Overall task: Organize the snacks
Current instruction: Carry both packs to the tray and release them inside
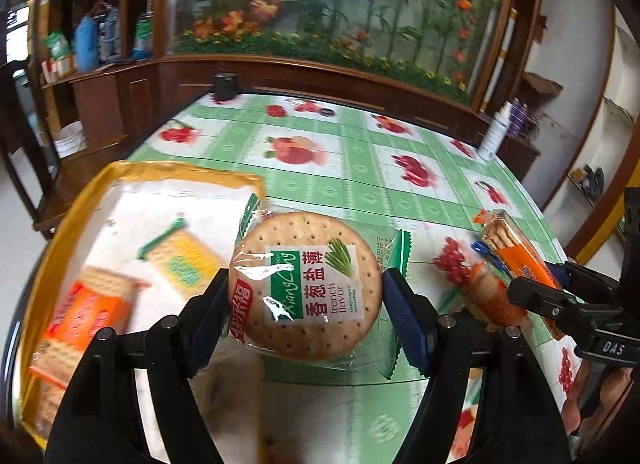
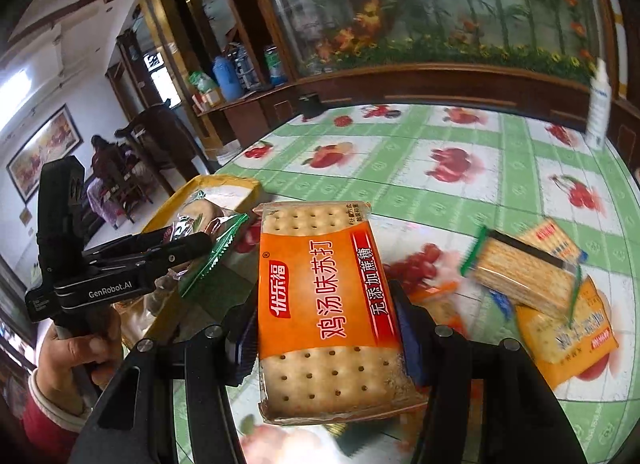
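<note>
Green-and-white oilcloth printed with fruit covers the table [image 1: 360,168], the landmark for what follows. Left gripper [image 1: 304,304]: fingers closed on a round cracker pack [image 1: 304,284] in clear wrap with green crimped ends, held by its two opposite edges above the table's near left part, label facing up. Beside that pack, at the table's left edge, stands a yellow-rimmed tray [image 1: 52,248]; inside it lie an orange pack [image 1: 88,308] and a yellow-and-green pack [image 1: 184,260], both blurred. Right gripper [image 2: 328,328]: fingers closed on an orange soda-cracker pack [image 2: 324,304], gripped across its short sides and held above the table's near middle, its long axis running away from the camera. From the right wrist view, the left gripper [image 2: 192,248] appears to the left with the round pack's green end [image 2: 216,252] sticking out of it, over the tray's near corner [image 2: 224,184]. On the table's near right part lie two more packs, a clear-wrapped stack of square crackers [image 2: 520,276] resting on a yellow pack [image 2: 568,336]. A white bottle [image 2: 598,104] stands at the table's far right edge, and a small black box [image 1: 224,84] at its far left corner.
</note>
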Demonstrator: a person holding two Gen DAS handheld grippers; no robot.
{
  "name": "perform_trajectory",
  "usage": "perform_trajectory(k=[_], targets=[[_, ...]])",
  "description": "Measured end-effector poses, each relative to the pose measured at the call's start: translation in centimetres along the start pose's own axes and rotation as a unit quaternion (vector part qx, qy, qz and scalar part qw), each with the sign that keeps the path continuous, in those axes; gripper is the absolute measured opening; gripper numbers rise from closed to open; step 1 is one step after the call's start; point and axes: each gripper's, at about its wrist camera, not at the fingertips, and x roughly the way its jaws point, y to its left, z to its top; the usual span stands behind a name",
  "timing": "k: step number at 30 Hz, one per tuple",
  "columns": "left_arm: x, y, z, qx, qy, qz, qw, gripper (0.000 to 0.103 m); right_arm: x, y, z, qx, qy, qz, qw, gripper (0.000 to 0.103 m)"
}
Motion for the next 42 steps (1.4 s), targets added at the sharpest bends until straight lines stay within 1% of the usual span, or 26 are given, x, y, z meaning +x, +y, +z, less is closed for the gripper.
perform_trajectory(k=[10,17,22,25,29,35,42], targets=[[-2.5,5.7,-0.4,-0.048,-0.027,0.042,0.9976,0.074,3.2,7.8,1.7,-0.056,-0.001,0.038,0.998,0.058],[-4.4,10.2,-1.3,-0.087,-0.039,0.075,0.9926,0.074,6.1,12.3,2.2,-0.086,0.009,0.064,0.994,0.058],[-5.2,12.6,-2.0,-0.105,-0.041,0.094,0.9892,0.074,8.4,15.1,2.6,-0.09,0.017,0.092,0.992,0.058],[-5.3,13.1,-2.3,-0.106,-0.038,0.101,0.9885,0.074,10.0,16.3,2.9,-0.085,0.026,0.108,0.99,0.058],[-5.2,13.5,-2.6,-0.105,-0.032,0.108,0.9881,0.074,12.1,17.4,3.2,-0.077,0.035,0.116,0.99,0.058],[-4.7,14.2,-2.8,-0.102,-0.025,0.119,0.9874,0.075,15.4,17.6,3.3,-0.065,0.053,0.112,0.99,0.058],[-4.4,14.1,-2.9,-0.093,-0.019,0.128,0.9873,0.075,17.2,17.2,3.4,-0.057,0.061,0.102,0.991,0.058]])
